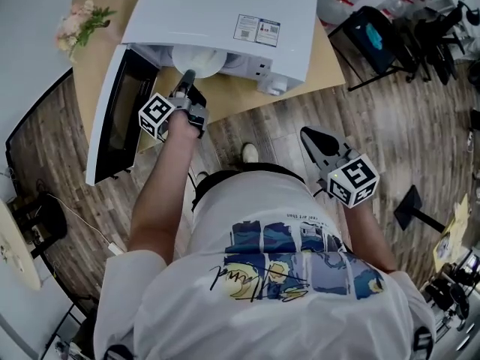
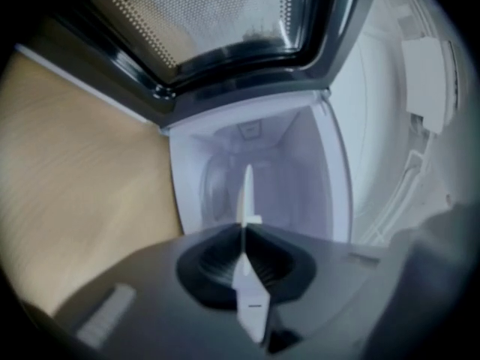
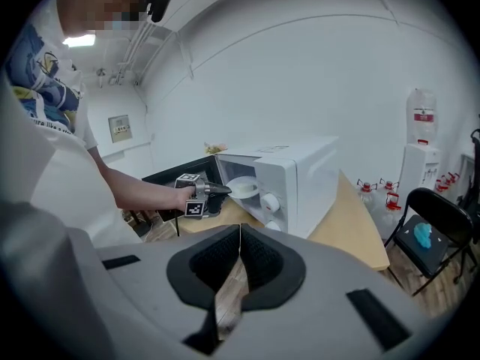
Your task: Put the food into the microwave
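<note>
While the left gripper (image 1: 186, 79), clamped on the rim of the white plate (image 1: 199, 60), holds it at the open microwave (image 1: 225, 13) mouth, insertion appears half done. The next move calls for pushing deeper and setting the plate down level. The right gripper (image 1: 309, 135), shut and empty, hangs near the person, right of the table (image 1: 240, 94).

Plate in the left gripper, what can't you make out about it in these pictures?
- What lies on the plate: in the head view the top of the microwave covers its far part.
- Left gripper view: the plate shows edge-on, so its top face is hidden; the cavity behind is blurred.
- Right gripper view: the plate is too small to show any contents.
</note>
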Tool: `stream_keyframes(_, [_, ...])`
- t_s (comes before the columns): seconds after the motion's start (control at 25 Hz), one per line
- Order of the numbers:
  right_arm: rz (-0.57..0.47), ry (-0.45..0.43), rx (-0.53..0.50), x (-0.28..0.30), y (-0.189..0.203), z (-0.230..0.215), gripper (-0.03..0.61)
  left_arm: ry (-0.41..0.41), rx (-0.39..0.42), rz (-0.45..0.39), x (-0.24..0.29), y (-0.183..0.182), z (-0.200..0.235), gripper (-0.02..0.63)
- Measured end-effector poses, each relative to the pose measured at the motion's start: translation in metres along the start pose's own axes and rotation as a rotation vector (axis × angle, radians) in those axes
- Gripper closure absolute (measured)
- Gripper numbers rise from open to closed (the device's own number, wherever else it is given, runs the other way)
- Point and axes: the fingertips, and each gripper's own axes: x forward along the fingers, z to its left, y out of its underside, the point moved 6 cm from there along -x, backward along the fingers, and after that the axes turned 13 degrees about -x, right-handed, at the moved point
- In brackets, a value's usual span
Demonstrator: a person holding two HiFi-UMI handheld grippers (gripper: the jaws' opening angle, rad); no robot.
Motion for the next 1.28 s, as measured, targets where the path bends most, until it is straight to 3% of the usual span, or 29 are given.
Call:
stream_keyframes(0.64, [0.000, 0.005, 0.024, -0.017, 0.018, -0.050, 0.569, -0.096, 0.028, -0.072, 0.050, -0.003, 0.016, 0.591])
stream_keyframes(0.8, [-0.009, 0.001, 0.026, -0.017, 0.017, -0.055, 0.569, -0.157, 0.063, -0.082, 0.052, -0.004, 0.018, 0.588])
stream_keyframes(0.96, [-0.016, -0.003, 0.019, -0.014, 0.015, -0.061, 0.569, -0.242, 0.177, -0.086, 0.055, -0.006, 0.015, 0.570])
stream_keyframes(1.28, [-0.038, -0.011, 0.008, -0.010, 0.009, -0.065, 0.569, -0.456, 0.548, -0.086, 0.059, -0.006, -0.001, 0.514])
